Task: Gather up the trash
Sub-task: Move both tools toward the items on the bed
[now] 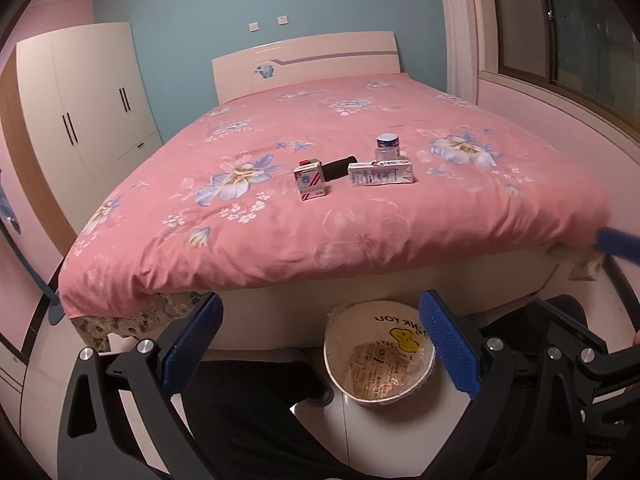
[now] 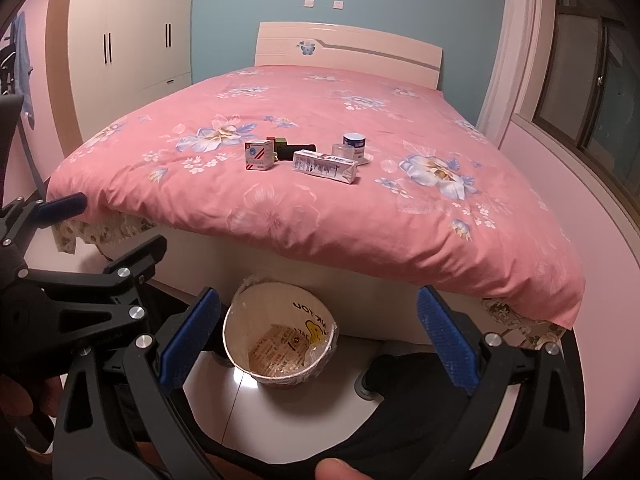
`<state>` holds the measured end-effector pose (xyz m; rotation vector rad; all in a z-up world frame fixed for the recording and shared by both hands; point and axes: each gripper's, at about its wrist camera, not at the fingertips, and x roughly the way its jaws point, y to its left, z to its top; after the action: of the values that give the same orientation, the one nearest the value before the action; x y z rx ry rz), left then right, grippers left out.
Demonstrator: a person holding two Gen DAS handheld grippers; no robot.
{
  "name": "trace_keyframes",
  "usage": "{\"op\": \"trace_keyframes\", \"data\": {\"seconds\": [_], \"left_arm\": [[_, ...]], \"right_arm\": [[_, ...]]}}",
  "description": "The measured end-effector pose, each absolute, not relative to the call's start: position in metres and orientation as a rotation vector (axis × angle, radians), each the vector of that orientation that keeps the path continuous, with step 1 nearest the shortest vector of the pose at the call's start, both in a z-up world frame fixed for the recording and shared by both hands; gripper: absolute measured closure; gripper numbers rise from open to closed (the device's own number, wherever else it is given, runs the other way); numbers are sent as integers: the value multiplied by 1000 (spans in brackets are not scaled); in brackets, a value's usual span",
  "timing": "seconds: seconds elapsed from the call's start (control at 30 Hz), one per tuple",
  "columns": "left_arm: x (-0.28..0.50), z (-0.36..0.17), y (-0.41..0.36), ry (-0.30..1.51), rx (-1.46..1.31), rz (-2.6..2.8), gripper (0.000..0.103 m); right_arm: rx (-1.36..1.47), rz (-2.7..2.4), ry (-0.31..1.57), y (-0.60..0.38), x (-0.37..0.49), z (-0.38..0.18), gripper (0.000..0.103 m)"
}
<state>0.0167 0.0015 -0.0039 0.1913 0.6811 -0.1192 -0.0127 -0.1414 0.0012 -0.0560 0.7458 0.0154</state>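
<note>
On the pink floral bed (image 1: 360, 216) (image 2: 360, 216) lie a red-and-white small box (image 1: 310, 183) (image 2: 260, 155), a white milk carton on its side (image 1: 380, 173) (image 2: 325, 166), a black cylinder (image 1: 339, 167) (image 2: 296, 150) and a small clear bottle with a blue-and-white cap (image 1: 387, 146) (image 2: 354, 145). A white bin with a plastic liner (image 1: 379, 354) (image 2: 280, 338) stands on the floor at the bed's foot, with paper inside. My left gripper (image 1: 320, 350) and right gripper (image 2: 318, 342) are both open and empty, hovering above the bin, well short of the items.
A white wardrobe (image 1: 88, 112) (image 2: 132, 32) stands at the left. A window and pink wall (image 1: 560, 80) are at the right. The headboard (image 1: 308, 64) is far back. The person's dark legs (image 1: 256, 408) are beside the bin.
</note>
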Motion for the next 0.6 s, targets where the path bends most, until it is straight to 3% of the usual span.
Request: {"op": "trace_keyframes", "data": {"seconds": [0.6], "left_arm": [[81,-4,23,701,165,-223,3]], "right_arm": [[-177,375,651,-167,22,12,7]]}}
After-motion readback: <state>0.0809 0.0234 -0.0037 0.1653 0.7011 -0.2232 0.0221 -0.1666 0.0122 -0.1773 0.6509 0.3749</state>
